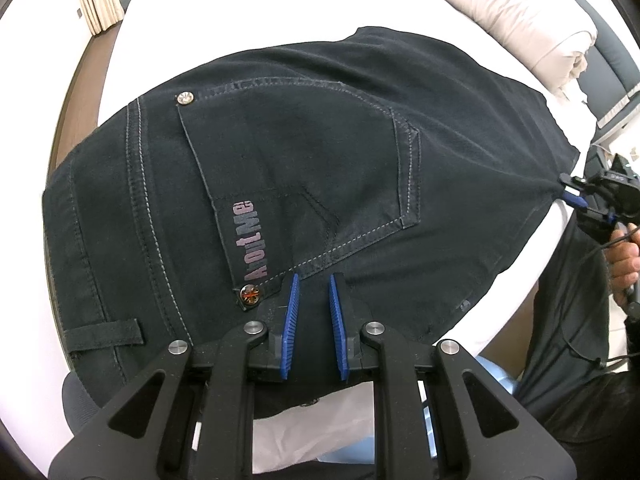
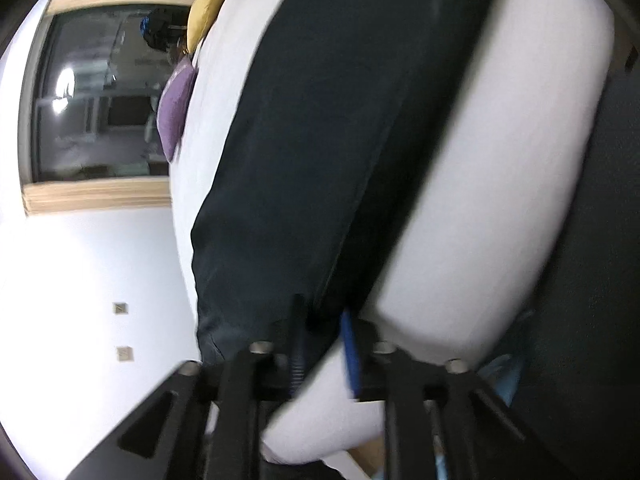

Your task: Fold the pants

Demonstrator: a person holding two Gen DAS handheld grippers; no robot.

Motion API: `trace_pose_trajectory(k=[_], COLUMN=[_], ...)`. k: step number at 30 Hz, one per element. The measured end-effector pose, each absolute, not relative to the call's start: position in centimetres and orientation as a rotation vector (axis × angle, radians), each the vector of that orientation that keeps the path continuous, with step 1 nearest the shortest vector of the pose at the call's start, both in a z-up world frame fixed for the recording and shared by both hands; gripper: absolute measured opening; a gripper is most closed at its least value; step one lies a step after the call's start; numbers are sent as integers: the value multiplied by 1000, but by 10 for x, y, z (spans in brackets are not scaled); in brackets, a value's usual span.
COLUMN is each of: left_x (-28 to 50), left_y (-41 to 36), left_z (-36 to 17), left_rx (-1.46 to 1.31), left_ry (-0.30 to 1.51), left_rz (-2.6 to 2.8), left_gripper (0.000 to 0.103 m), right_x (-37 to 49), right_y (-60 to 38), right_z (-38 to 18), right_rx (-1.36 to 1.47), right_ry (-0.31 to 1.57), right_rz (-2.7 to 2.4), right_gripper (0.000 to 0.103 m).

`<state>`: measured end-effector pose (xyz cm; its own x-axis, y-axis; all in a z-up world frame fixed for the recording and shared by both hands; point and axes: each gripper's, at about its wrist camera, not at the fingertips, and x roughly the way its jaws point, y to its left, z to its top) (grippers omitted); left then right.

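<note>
The dark pants [image 1: 304,168] are spread flat on the white bed [image 1: 248,12], seat near its front edge and legs running toward its right edge. The left gripper [image 1: 314,280] is clenched on the cloth just below the back pocket [image 1: 304,184]. The right gripper [image 1: 576,196] is seen released beside the crotch edge. The waist should be kept pinned while the seam is smoothed

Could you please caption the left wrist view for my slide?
Dark pants spread on a white bed, both grippers at their edges.
</note>
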<state>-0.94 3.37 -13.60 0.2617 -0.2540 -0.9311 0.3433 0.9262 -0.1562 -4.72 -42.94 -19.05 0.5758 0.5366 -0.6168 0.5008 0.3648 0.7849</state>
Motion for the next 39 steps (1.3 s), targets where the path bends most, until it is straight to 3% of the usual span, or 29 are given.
trace_pose_trajectory(k=[4, 7, 9, 13, 16, 18, 26, 32, 33, 36, 39], left_x=[-10, 8, 31, 76, 96, 99, 94, 82, 81, 68, 63], left_y=[32, 14, -15, -72, -108, -110, -46, 9, 17, 16, -16], left_z=[-117, -97, -92, -106, -138, -152, -159, -157, -154, -134, -123], left_rx=[55, 2, -3, -10, 85, 93, -112, -222, -227, -178, -170], left_ry=[1198, 1132, 1104, 1114, 1179, 1187, 1126, 1079, 1072, 1017, 972], left_rz=[-389, -422, -453, -507, -492, -480, -450, -359, -334, -278, -357], left_gripper=[16, 16, 16, 16, 16, 16, 15, 11, 11, 11, 11], right_x=[-47, -24, 5, 62, 90, 102, 88, 55, 49, 44, 67], right_y=[-436, -441, -434, -383, -352, -349, -487, -618, -628, -607, -506], right_z=[-136, -120, -128, -156, -187, -209, -228, -212, -202, -165, -147], right_rx=[1021, 1010, 1063, 1136, 1147, 1109, 1265, 1199, 1183, 1120, 1131], right_ry=[985, 922, 934, 981, 1051, 1096, 813, 673, 677, 659, 688], right_rz=[26, 95, 188, 408, 461, 412, 144, -308, -376, -300, 66], right_gripper=[34, 32, 30, 13, 11, 0, 0, 0, 5, 6, 6])
